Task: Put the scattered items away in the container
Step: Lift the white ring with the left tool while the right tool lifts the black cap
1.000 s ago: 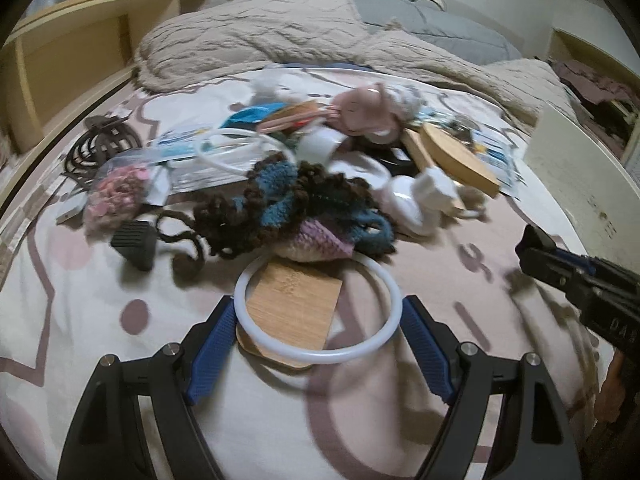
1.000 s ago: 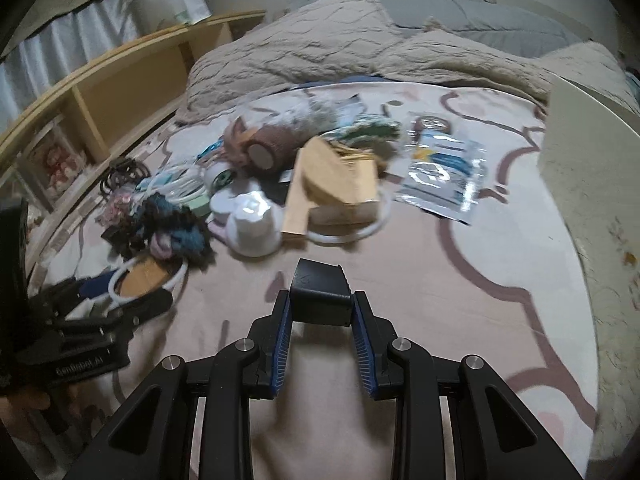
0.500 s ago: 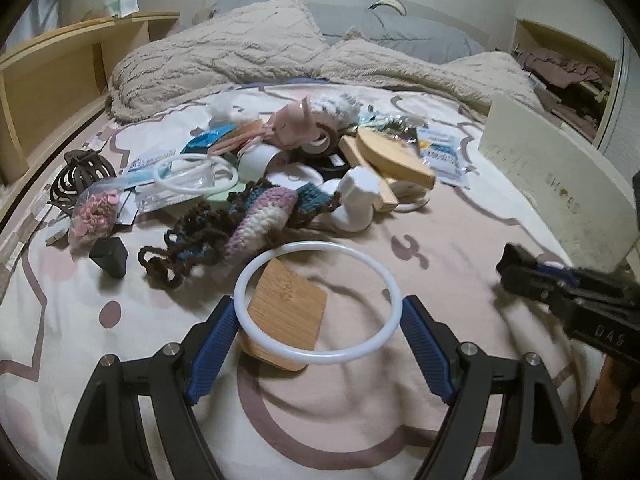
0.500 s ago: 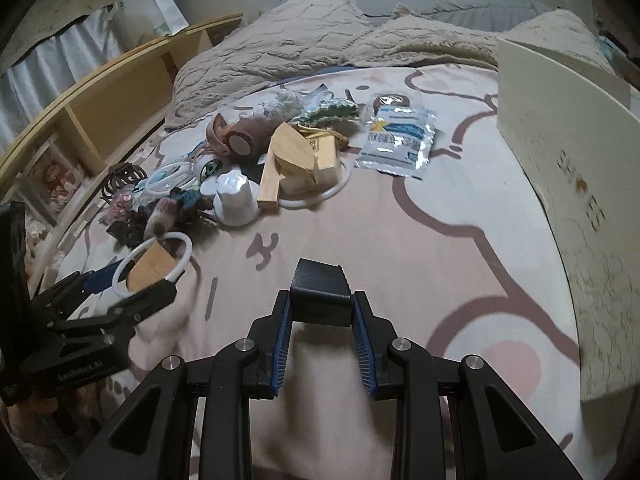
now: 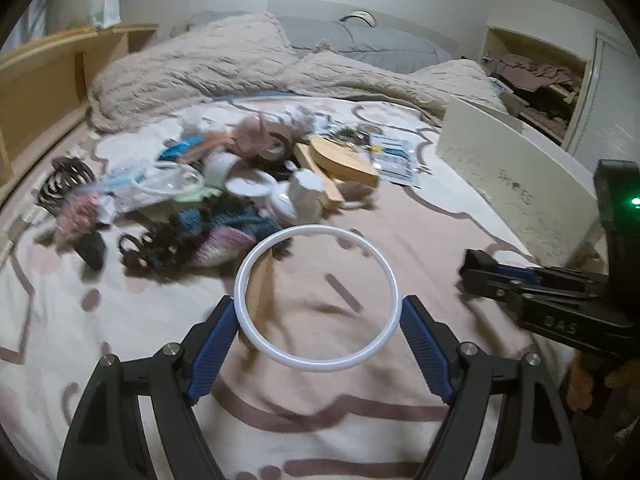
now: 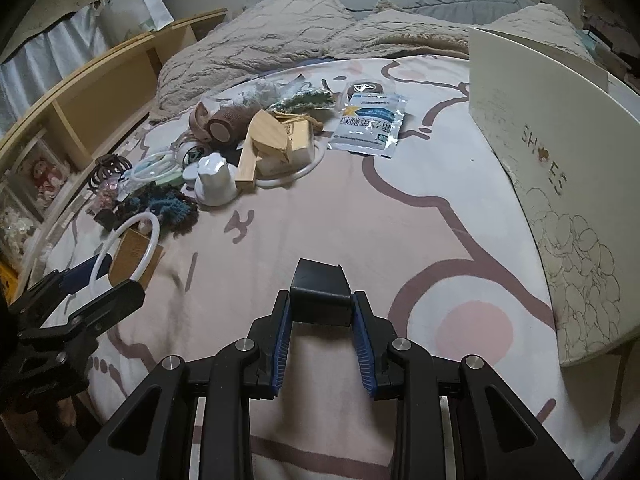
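Left claw (image 5: 318,322) spans the white ring (image 5: 317,297) across its width, a wood tag (image 5: 261,288) hanging inside. Right claw (image 6: 322,334) pinches a black block (image 6: 320,294). The box (image 6: 560,184) stands at 2 o'clock of both, nearer the right.
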Tool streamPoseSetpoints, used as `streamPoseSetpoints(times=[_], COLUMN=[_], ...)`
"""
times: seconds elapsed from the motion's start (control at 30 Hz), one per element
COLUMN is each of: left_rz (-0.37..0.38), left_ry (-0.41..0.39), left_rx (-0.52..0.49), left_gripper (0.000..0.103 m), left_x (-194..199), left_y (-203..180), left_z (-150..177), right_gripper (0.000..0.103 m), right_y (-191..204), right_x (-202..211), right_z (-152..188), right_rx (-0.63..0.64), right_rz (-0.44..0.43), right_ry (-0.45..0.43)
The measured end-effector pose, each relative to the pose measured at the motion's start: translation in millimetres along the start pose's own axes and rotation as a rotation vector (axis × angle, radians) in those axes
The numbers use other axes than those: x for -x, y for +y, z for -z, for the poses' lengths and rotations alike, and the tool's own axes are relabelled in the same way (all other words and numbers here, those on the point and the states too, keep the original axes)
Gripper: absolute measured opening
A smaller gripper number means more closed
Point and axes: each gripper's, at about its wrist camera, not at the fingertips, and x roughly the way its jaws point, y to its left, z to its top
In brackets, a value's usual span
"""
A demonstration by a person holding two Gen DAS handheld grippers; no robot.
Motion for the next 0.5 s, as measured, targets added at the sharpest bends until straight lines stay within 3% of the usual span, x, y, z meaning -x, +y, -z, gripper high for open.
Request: streamPoseSetpoints(times=[0.07,0.17,0.37,0.5], left_rz=[0.039,0.062,0.058,0.053], left_ry=[0.029,0.075,0.068,0.074], left_rx=[0.009,0.01,-0.006,0.039], left_gripper=[0.053,0.052,0.052,0.061], left_x=[-4,-12,-10,-10], left_y=[-2,-5,-8,4], left_z=[3,8,8,7], right_gripper=[0.03,0.03,0.03,0.03], right_y=[3,7,7,6], right_x=[0,1,-2,-3], right_z=[2,5,7,7], right_rx=[0.012,0.034,0.038,0.033], right_rz=[0.002,0.007,0.004,0.001], right_ry=[0.002,0.005,0.023,0.028])
